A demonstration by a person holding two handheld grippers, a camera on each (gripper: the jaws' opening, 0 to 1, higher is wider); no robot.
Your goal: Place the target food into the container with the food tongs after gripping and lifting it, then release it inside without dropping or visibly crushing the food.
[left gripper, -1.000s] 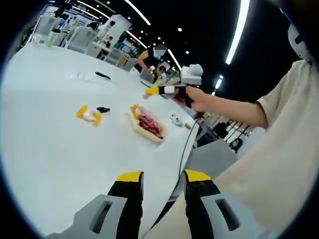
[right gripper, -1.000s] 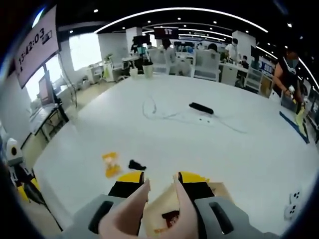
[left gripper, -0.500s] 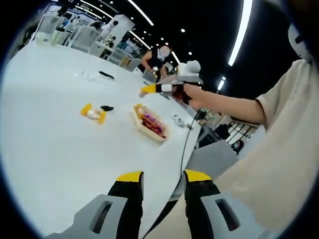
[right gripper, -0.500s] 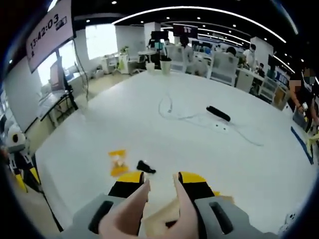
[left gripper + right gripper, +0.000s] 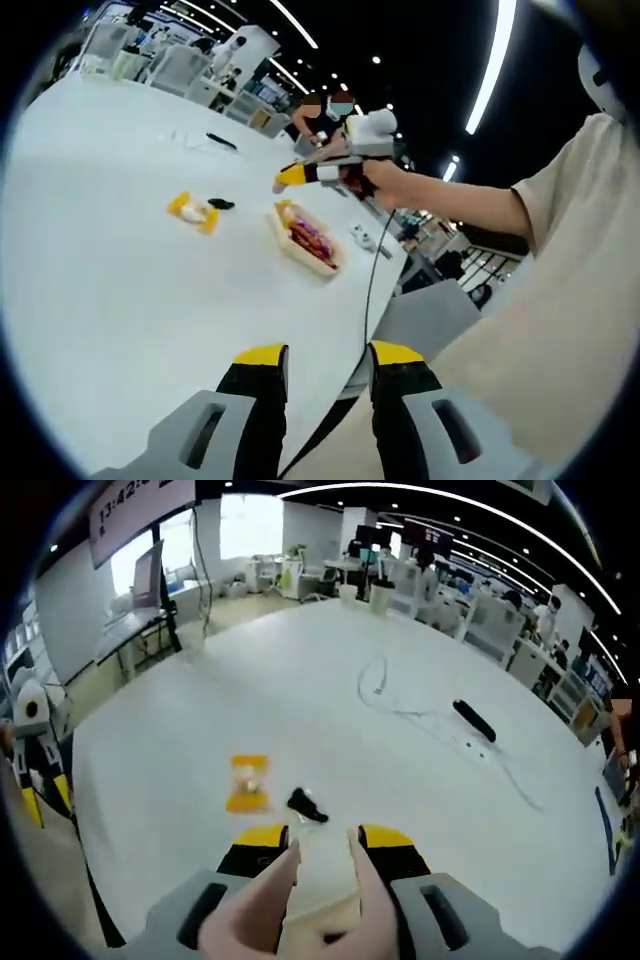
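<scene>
**A:** Where was the wrapped yellow food (image 5: 248, 782)?

**B:** It was lying flat on the white table (image 5: 120, 300), untouched, with a small black object (image 5: 307, 804) just beside it. The container (image 5: 283, 238) sat near them (it already had something reddish in it).

**A:** So which step was this?

**B:** I judged it the approach, with nothing gripped yet. The right gripper (image 5: 322, 838) was clamped onto the food tongs (image 5: 262, 895). Their pink arms stood apart with no food between them, hovering above the container's near end. The left gripper (image 5: 322, 355) hung idle low over the table's near edge, its jaws apart and empty.

**A:** What did the next move call for?

**B:** Probably carrying the tongs forward and down past the black object, straddling the wrapper and closing gently.

**A:** Was there room for that?

**B:** Plenty. Bare tabletop lay around the food, the cable (image 5: 385, 685) was well apart, and the far edges were distant. Only the black object crowded one side.
</scene>
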